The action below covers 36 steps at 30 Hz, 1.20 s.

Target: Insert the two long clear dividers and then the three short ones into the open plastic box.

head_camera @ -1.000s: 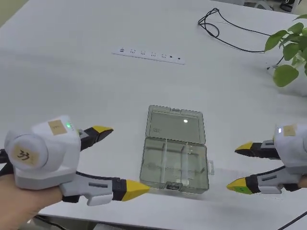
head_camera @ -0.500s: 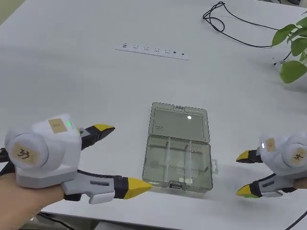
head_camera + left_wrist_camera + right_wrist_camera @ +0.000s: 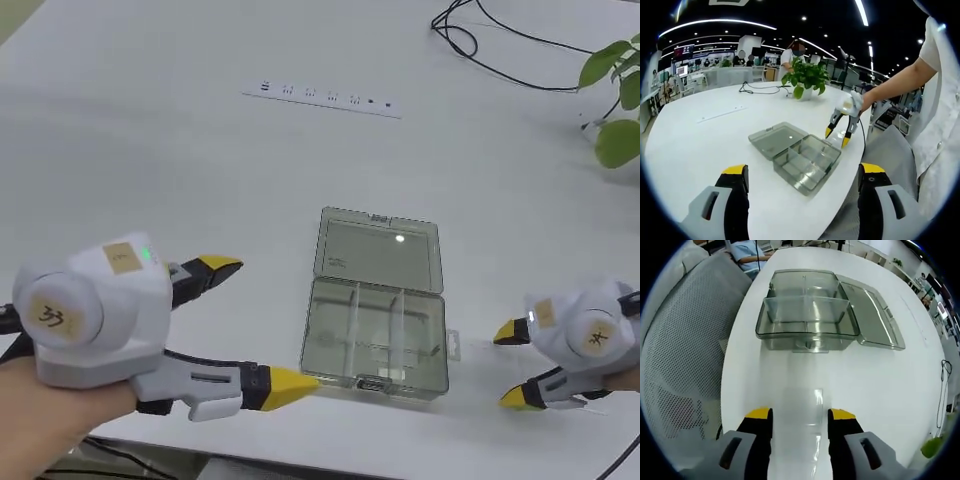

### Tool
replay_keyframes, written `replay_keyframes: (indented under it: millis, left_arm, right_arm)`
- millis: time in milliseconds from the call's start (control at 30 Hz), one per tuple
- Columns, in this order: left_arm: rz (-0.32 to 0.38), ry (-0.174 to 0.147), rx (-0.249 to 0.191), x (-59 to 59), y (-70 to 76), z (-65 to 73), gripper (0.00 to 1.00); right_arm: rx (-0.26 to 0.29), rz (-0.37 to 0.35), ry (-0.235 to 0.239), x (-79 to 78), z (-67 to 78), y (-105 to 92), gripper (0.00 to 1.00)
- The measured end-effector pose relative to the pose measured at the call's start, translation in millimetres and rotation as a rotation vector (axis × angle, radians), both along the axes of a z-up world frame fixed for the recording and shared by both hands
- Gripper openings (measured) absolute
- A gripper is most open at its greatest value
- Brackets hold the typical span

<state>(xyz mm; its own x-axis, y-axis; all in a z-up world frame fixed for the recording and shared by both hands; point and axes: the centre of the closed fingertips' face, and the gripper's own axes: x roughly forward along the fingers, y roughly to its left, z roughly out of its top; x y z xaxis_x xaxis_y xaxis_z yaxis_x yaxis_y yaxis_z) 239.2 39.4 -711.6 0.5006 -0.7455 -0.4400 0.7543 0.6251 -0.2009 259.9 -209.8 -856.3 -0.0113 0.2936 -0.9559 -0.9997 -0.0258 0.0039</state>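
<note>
One open plastic box [image 3: 378, 300] sits on the bench [image 3: 180, 170], with two long dividers [image 3: 353, 315] upright inside. Two grippers flank it, the left gripper [image 3: 272, 322] and the right gripper [image 3: 501, 368], both with jaws spread, gripping nothing. One clear divider [image 3: 817, 410] lies flat between the right jaws.
</note>
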Motion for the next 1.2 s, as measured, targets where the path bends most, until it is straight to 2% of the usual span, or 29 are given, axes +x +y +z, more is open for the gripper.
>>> replay_keyframes:
  millis: [367,467,867,1033,1200]
  left_arm:
    - [-0.004,-0.002,-0.004,1.3,-2.4,-0.3,0.92]
    - [-0.003,-0.001,-0.007,1.2,-2.6,0.1,0.92]
    - [-0.002,-0.006,-0.005,-0.1,-4.3,2.0,0.92]
    - [-0.005,-0.013,-0.008,1.3,-6.4,6.5,0.92]
    - [-0.018,-0.019,-0.014,4.1,-14.4,14.3,0.91]
  right_arm:
    - [-0.020,0.018,-0.016,-0.4,0.4,0.8,0.40]
    - [-0.021,0.004,-0.018,-0.1,1.0,0.7,0.33]
    - [-0.018,-0.013,-0.039,-0.8,2.8,-0.3,0.33]
    - [0.013,-0.034,-0.070,-1.8,17.0,4.3,0.33]
    - [0.070,-0.073,-0.133,0.6,46.1,13.0,0.33]
